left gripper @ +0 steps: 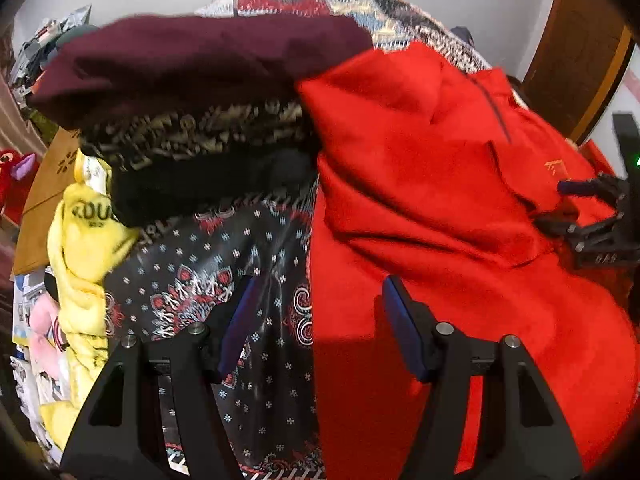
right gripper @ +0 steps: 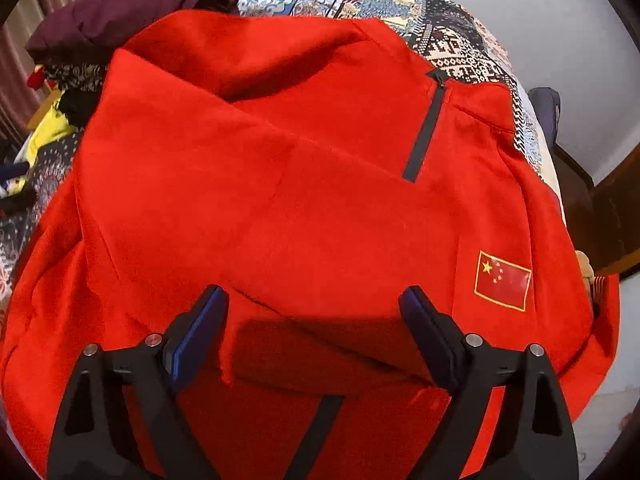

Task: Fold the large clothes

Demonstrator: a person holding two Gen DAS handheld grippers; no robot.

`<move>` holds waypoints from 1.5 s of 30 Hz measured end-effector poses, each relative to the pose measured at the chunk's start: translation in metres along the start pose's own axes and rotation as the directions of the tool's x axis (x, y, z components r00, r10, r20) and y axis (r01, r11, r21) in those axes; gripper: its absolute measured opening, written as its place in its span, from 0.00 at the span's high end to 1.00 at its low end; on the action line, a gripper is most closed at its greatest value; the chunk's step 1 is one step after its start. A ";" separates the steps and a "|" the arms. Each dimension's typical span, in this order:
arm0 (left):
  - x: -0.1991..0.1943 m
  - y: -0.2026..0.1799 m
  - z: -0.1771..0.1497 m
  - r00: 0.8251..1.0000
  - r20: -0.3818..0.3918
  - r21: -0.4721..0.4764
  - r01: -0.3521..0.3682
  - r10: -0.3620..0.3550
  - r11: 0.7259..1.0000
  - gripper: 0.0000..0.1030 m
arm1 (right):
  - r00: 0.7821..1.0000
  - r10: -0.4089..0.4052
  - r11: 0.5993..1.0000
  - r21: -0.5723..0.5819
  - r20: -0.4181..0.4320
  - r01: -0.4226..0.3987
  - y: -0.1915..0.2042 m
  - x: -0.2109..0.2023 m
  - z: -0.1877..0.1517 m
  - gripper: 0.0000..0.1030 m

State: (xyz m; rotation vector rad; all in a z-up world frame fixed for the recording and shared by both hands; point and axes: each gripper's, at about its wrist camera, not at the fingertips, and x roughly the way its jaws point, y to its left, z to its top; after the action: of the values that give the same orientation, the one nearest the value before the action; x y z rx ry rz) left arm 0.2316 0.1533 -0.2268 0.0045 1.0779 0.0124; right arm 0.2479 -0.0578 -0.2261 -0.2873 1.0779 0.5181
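Here, the crumpled red zip-neck fleece top point(right gripper: 304, 184) is lying across the patterned patchwork bedspread point(right gripper: 452, 36), spreading from 9 to 3 o'clock beneath the right gripper point(right gripper: 314, 304), fingers spread, gripping nothing. The left gripper point(left gripper: 316, 292), likewise released, is straddling its 9 o'clock edge.

Setting: a home, most likely a bedroom. A patterned quilt point(right gripper: 452, 36) covers a soft raised surface, apparently a bed. Clothes are heaped on it: red jacket point(right gripper: 304, 184) at centre, maroon garment point(left gripper: 192, 60) at 11 o'clock, yellow garment point(left gripper: 86, 240) at 9 o'clock. Plush toy point(left gripper: 16, 176) at 9 o'clock edge. Curtain point(right gripper: 24, 52) at 10 o'clock, wooden furniture point(left gripper: 576, 52) at 2 o'clock, plain white wall point(right gripper: 560, 20) behind.
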 end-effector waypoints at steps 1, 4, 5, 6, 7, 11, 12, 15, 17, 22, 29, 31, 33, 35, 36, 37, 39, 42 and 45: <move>0.005 -0.002 -0.001 1.000 -0.004 0.011 -0.003 0.003 1.000 0.38 | 1.000 0.022 1.000 -0.006 0.003 -0.022 0.000 0.000 0.000 0.36; 0.017 -0.006 -0.001 1.000 -0.008 0.038 -0.016 0.016 0.999 0.38 | 0.998 0.061 0.998 -0.017 0.003 -0.061 0.002 0.000 0.002 0.65; 0.022 -0.008 0.002 1.000 -0.008 0.045 -0.021 0.021 0.999 0.38 | 0.998 0.063 0.998 -0.027 0.001 -0.063 0.004 -0.001 0.003 0.79; 0.025 -0.010 0.004 1.000 -0.005 0.053 -0.027 0.028 0.998 0.38 | 0.999 0.053 0.998 -0.037 0.002 -0.053 0.006 -0.002 0.004 0.83; 0.027 -0.012 0.006 0.999 0.003 0.065 -0.036 0.036 0.997 0.38 | 0.999 0.034 0.999 -0.041 0.011 -0.034 0.007 -0.005 0.005 0.87; 0.031 -0.021 0.017 0.997 0.048 0.130 -0.069 0.064 0.989 0.40 | 0.998 0.011 0.999 -0.031 0.070 -0.009 -0.004 -0.020 0.023 0.92; 0.032 -0.023 0.020 0.996 0.059 0.142 -0.074 0.066 0.987 0.42 | 0.995 -0.004 1.000 -0.023 0.096 0.006 -0.008 -0.028 0.027 0.92; 0.031 -0.027 0.029 0.996 0.079 0.165 -0.061 0.049 0.984 0.47 | 0.982 -0.054 0.998 0.020 0.181 0.051 -0.030 -0.057 0.043 0.93; 0.030 -0.027 0.035 0.995 0.092 0.170 -0.044 0.029 0.985 0.49 | 0.970 -0.084 0.996 0.058 0.228 0.073 -0.045 -0.076 0.052 0.93; 0.039 -0.024 0.040 0.998 0.061 0.164 0.017 -0.027 0.986 0.49 | 0.916 -0.193 0.977 0.157 0.352 0.145 -0.092 -0.132 0.077 0.93; 0.053 -0.026 0.041 0.999 0.045 0.149 0.004 -0.010 0.989 0.55 | 0.847 -0.301 0.942 0.275 0.438 0.192 -0.133 -0.178 0.085 0.94; 0.053 -0.033 0.042 0.997 0.072 0.166 -0.023 0.011 0.986 0.76 | 0.841 -0.323 0.929 0.317 0.434 0.193 -0.144 -0.178 0.076 0.94; 0.049 -0.040 0.045 0.995 0.098 0.177 -0.050 0.033 0.983 0.92 | 0.842 -0.339 0.916 0.352 0.420 0.193 -0.151 -0.176 0.066 0.94; 0.040 -0.043 0.048 0.990 0.137 0.176 -0.054 0.030 0.983 0.95 | 0.848 -0.353 0.899 0.393 0.396 0.190 -0.163 -0.172 0.054 0.94; 0.033 -0.043 0.050 0.987 0.158 0.170 -0.049 0.022 0.984 0.95 | 0.854 -0.351 0.893 0.411 0.384 0.182 -0.169 -0.168 0.048 0.94; 0.026 -0.041 0.051 0.985 0.173 0.158 -0.044 0.016 0.986 0.95 | 0.860 -0.350 0.887 0.427 0.372 0.177 -0.174 -0.165 0.042 0.94; 0.016 -0.037 0.051 0.982 0.188 0.137 -0.043 0.017 0.990 0.96 | 0.868 -0.360 0.875 0.446 0.342 0.187 -0.182 -0.158 0.031 0.94; 0.006 -0.028 0.046 0.980 0.197 0.121 -0.044 0.019 0.992 0.96 | 0.895 -0.332 0.876 0.448 0.298 0.176 -0.188 -0.145 0.012 0.94; 0.013 -0.020 0.038 0.986 0.162 0.115 -0.052 0.033 0.992 0.96 | 0.924 -0.293 0.876 0.456 0.247 0.156 -0.190 -0.125 -0.008 0.94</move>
State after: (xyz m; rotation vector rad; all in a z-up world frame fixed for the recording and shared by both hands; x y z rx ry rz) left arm 0.2717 0.1333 -0.2204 0.1339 0.9164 -0.0131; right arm 0.2963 -0.2549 -0.1229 0.0590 0.8085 0.0958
